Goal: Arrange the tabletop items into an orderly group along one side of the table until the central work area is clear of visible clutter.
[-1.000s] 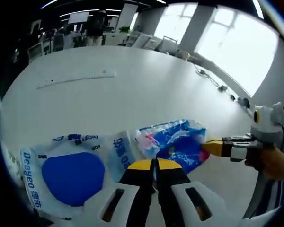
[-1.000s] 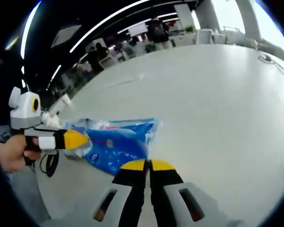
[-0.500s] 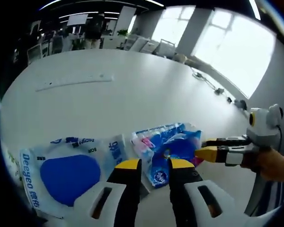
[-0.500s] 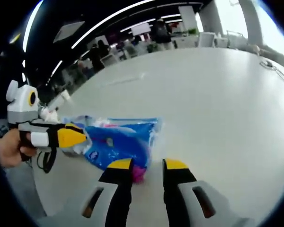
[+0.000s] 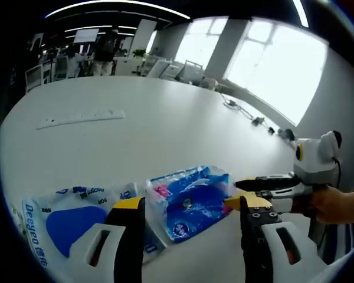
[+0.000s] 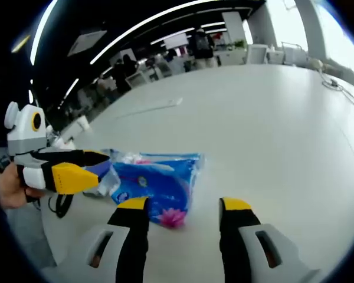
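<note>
between the parted jaws of the left gripper (image 5: 189, 209) lies a blue tissue pack (image 5: 189, 200) on the white table (image 5: 165, 124), with a larger white-and-blue bag (image 5: 65, 221) touching it on that gripper's left. the right gripper (image 6: 180, 206) faces the same pack from the opposite side, its jaws likewise spread wide and gripping nothing; each tool appears in the other's view, held by a hand (image 5: 336, 203). a long pale strip (image 5: 79, 117) rests well beyond both. the pack looks light, soft and crinkly, its film probably slippery, so a pinch across a sealed end or a bunched corner seems the surest hold; squeezing the middle would likely just dent it.
</note>
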`<action>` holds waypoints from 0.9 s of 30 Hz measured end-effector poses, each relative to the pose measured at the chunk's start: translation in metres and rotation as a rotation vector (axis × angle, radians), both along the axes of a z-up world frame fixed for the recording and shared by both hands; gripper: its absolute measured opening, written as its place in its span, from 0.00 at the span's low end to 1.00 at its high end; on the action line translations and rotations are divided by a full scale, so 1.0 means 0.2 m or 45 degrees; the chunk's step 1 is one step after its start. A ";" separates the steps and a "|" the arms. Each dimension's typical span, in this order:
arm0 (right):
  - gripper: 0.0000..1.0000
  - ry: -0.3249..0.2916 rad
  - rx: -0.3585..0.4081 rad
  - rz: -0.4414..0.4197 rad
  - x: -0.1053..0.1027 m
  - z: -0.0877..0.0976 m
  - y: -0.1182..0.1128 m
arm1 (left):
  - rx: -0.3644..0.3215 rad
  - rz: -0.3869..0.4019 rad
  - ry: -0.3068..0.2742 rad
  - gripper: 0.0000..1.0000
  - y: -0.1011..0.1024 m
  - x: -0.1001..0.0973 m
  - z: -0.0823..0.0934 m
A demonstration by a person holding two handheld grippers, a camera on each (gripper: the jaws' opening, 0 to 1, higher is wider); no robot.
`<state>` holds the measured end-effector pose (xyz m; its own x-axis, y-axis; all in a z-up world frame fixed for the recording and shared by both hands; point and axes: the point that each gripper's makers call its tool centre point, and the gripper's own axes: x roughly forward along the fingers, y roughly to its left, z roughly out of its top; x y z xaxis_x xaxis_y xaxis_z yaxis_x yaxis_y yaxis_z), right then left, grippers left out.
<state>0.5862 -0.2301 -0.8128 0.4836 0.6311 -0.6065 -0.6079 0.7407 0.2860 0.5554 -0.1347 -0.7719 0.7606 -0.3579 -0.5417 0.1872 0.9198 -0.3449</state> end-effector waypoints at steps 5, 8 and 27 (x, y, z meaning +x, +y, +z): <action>0.81 -0.051 -0.018 -0.028 0.01 0.03 -0.02 | 0.014 -0.013 -0.065 0.96 -0.01 -0.01 0.05; 0.84 -0.068 -0.026 -0.032 0.01 0.05 -0.03 | 0.025 -0.063 -0.053 0.97 -0.02 -0.03 0.04; 0.85 -0.056 -0.025 -0.035 -0.07 0.12 -0.03 | 0.054 -0.063 -0.036 0.97 0.10 -0.15 0.12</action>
<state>0.5722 -0.2358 -0.7893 0.5271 0.6057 -0.5960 -0.5992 0.7623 0.2447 0.5246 -0.1142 -0.7472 0.7576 -0.3727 -0.5359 0.2420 0.9228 -0.2998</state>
